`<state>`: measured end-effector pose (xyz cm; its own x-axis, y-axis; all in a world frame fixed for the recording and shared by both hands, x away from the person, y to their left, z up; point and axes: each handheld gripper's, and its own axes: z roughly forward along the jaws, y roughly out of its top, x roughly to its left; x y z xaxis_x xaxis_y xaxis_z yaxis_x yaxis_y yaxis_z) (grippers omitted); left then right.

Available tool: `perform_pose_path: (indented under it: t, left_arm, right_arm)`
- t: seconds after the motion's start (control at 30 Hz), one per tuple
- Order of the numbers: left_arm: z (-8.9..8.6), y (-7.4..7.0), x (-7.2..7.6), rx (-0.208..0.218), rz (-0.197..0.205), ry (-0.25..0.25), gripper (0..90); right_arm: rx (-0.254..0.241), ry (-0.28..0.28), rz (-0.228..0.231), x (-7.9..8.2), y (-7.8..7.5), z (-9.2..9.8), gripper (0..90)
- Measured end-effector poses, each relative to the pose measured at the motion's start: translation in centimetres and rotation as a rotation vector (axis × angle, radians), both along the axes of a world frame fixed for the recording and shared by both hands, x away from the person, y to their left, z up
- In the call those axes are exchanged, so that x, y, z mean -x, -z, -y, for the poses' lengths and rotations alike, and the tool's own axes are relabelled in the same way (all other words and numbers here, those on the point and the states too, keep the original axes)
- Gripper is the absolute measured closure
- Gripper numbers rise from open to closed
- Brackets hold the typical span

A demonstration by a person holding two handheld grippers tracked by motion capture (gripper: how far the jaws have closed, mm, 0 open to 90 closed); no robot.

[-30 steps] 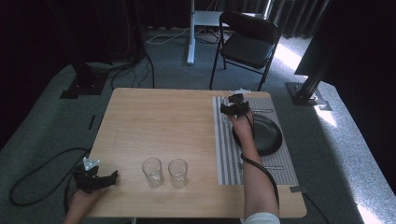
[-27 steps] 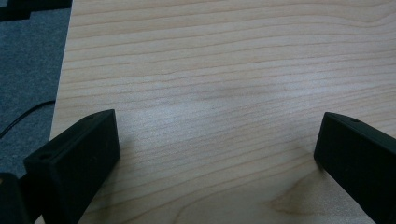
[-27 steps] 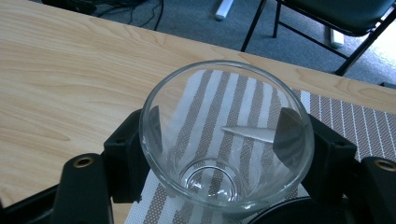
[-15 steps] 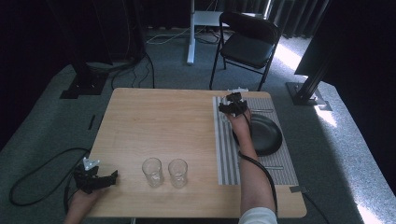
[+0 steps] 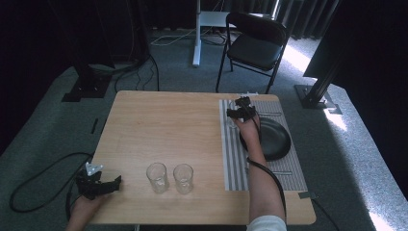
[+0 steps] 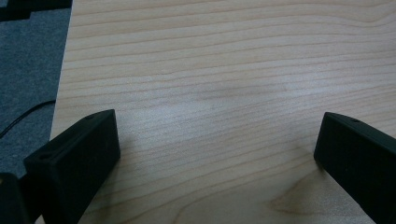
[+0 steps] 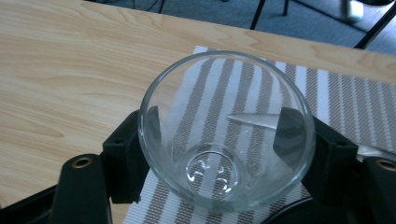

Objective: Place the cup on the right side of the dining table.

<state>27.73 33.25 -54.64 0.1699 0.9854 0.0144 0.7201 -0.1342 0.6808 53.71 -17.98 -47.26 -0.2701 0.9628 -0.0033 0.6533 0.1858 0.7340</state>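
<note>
A clear drinking glass (image 7: 219, 116) stands upright on the striped placemat (image 7: 336, 93) at the table's far right. My right gripper (image 7: 212, 140) straddles it, one black jaw on each side. The jaws have just been opening with the glass between them, and the pads no longer seem to press on it. In the high view the right gripper (image 5: 243, 111) is beside the far rim of a black plate (image 5: 272, 139). At the near left corner, my left gripper (image 5: 108, 184) rests low with its jaws wide apart. Between the jaws of the left gripper (image 6: 215, 154) there is nothing but bare wood.
Two more empty glasses (image 5: 157, 176) (image 5: 183, 178) stand side by side near the front edge of the wooden table (image 5: 163, 125). A knife (image 7: 254, 120) lies on the placemat behind the glass. A folding chair (image 5: 255, 43) stands beyond the table.
</note>
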Motion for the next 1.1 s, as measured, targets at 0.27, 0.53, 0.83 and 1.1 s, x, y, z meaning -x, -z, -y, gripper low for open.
perform_pose_path:
  t: [0.27,0.53,0.83,1.1]
  left_arm:
    - [0.0,0.0,0.0,0.000,0.000,0.000,0.6]
    - [0.0,0.0,0.0,0.000,0.000,0.000,0.6]
    - [0.0,0.0,0.0,0.000,0.000,0.000,0.6]
    - [0.0,0.0,0.0,0.000,0.000,0.000,0.6]
  right_arm:
    - [-0.023,0.003,-0.028,0.3,0.7,0.1,20.8]
    - [-0.050,0.010,-0.037,1.3,1.5,0.6,20.2]
    - [-0.060,0.005,-0.032,2.5,1.6,0.6,20.4]
    - [-0.079,0.006,-0.028,3.3,1.5,1.0,20.4]
